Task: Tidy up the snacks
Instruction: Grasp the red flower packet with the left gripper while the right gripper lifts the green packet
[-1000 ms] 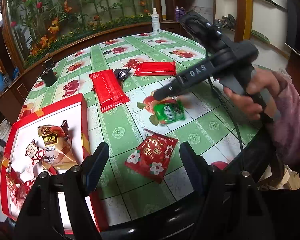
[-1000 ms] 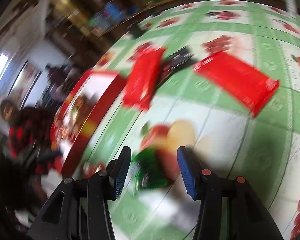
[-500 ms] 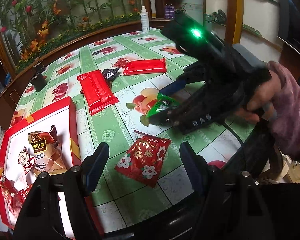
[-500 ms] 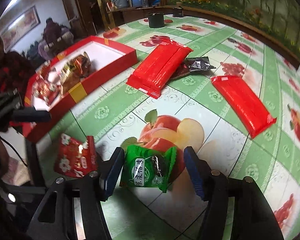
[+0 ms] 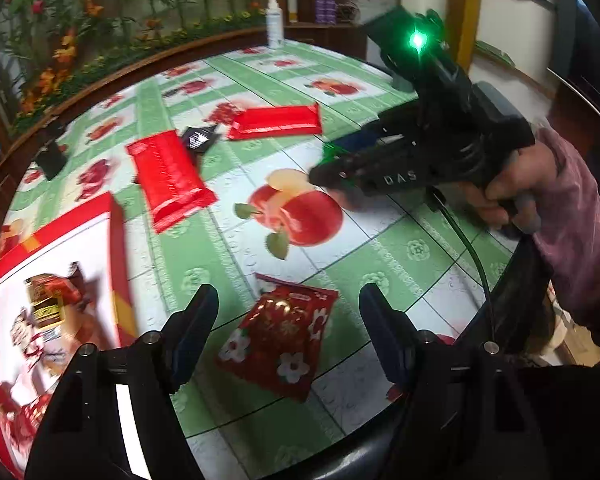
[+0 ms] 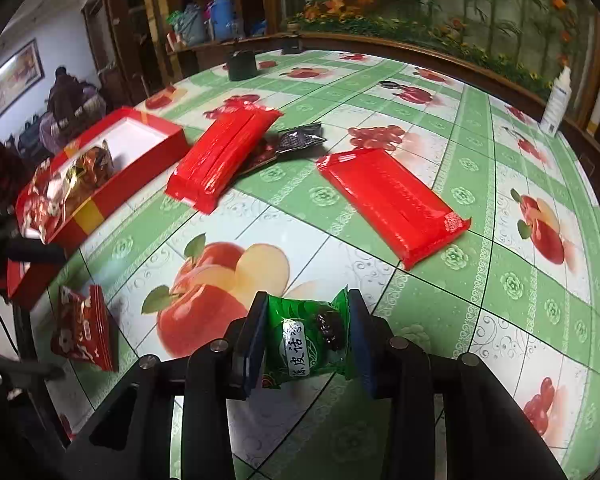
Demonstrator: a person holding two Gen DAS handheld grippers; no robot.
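Observation:
My right gripper (image 6: 306,334) is shut on a green snack packet (image 6: 306,336) and holds it above the apple print on the tablecloth; in the left wrist view the right gripper (image 5: 328,168) shows only a green sliver of it. My left gripper (image 5: 286,320) is open and empty, hovering over a red flowered packet (image 5: 282,338) near the table's front edge, also seen in the right wrist view (image 6: 84,328). A red box (image 6: 100,184) with several snacks inside stands at the left, also in the left wrist view (image 5: 118,240).
Two long red packets (image 6: 224,152) (image 6: 392,206) and a small black packet (image 6: 300,138) lie mid-table. A white bottle (image 6: 556,100) and a black cup (image 6: 241,65) stand near the far rim. The round table's edge (image 5: 340,452) is close below my left gripper.
My right gripper closed on the green packet and lifted it off the apple print, drawing back to the right. My left gripper stayed open over the red flowered packet.

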